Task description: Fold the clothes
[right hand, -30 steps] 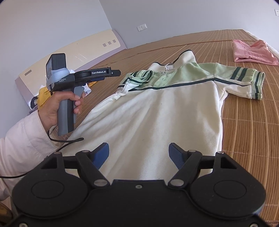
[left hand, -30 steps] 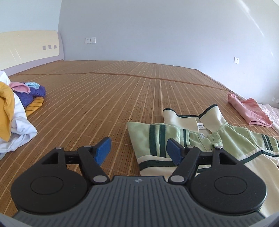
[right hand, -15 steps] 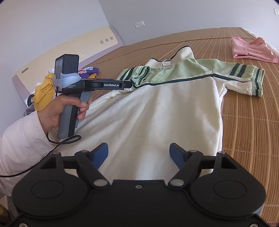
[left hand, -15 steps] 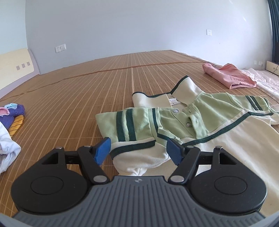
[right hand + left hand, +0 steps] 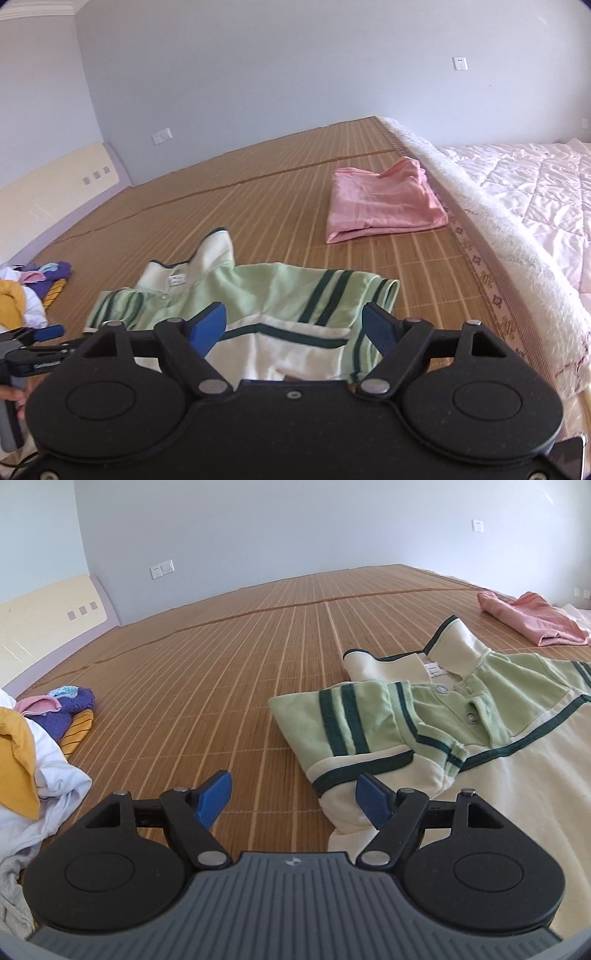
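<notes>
A cream and light-green polo shirt [image 5: 424,731] with dark green stripes lies flat on the bamboo mat [image 5: 240,657], collar away from me. Its left sleeve [image 5: 343,720] is folded in over the chest. My left gripper [image 5: 293,797] hovers open just short of that sleeve's hem, nothing between its blue pads. In the right wrist view the same shirt [image 5: 273,291] fills the middle, and my right gripper [image 5: 295,326] stands open above the striped right sleeve [image 5: 351,295]. The left gripper [image 5: 40,343] shows at the lower left edge there, held by a hand.
A folded pink garment [image 5: 384,203] lies farther back near the mat's right edge. A heap of unfolded clothes [image 5: 33,749], white, yellow and purple, sits at the left. A pink quilt [image 5: 524,192] with a fluffy white border runs along the right. A cream headboard [image 5: 44,616] stands far left.
The right gripper has swung from the shirt's lower body up and right, over the right sleeve. The left gripper's view has shifted left, so the shirt sits more to its right. Both stayed open.
</notes>
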{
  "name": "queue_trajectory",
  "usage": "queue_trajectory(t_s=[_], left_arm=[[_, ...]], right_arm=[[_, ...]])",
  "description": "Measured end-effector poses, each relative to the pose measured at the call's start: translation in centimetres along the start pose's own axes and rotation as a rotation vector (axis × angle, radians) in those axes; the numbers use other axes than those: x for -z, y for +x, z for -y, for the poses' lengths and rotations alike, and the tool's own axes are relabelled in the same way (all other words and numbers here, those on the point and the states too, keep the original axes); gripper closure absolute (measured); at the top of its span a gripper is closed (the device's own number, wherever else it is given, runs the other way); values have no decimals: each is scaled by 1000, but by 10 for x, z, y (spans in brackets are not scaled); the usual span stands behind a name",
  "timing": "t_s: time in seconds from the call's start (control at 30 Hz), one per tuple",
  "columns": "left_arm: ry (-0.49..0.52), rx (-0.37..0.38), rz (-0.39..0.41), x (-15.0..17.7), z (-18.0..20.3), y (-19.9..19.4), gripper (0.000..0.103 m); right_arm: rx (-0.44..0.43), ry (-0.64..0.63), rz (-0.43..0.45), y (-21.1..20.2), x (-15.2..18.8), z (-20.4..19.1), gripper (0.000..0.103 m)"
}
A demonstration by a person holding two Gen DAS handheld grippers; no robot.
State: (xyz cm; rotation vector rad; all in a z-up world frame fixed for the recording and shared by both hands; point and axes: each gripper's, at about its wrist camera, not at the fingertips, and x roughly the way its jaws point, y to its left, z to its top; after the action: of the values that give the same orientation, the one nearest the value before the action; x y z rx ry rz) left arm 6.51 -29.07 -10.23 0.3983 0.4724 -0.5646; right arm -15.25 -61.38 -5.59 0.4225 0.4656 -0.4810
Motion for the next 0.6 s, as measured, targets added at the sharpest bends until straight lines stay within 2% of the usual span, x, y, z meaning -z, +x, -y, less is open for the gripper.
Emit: queue_trajectory(t_s=[0.07,0.17,0.27,0.4,0.47,0.5,0.53,0.6], left_arm=[[21,-30,-5,2,-3,2,24],[65,-59,6,6,-4,1,21],[100,-109,-9,8,-5,3,21],[89,-101,-19,11,-10,2,21],[51,-75,-22,9,-14,0,21],[31,-63,-21,8,-15,-1,21],[18,-55,-17,7,-16,-3,21],[19,-56,1,5,-17,-9,21]], right_arm=[[50,43,-12,22,-1,17,26],[56,86,-24,41,8,34,29],[38,41,7,50,14,35,33],[44,-42,14,55,16,26,44],[46,-90,9,56,17,19,70],[47,-119,7,57,18,15,75],[43,-145,18,53,17,7,85],[33,-198,43,43,13,-10,88]])
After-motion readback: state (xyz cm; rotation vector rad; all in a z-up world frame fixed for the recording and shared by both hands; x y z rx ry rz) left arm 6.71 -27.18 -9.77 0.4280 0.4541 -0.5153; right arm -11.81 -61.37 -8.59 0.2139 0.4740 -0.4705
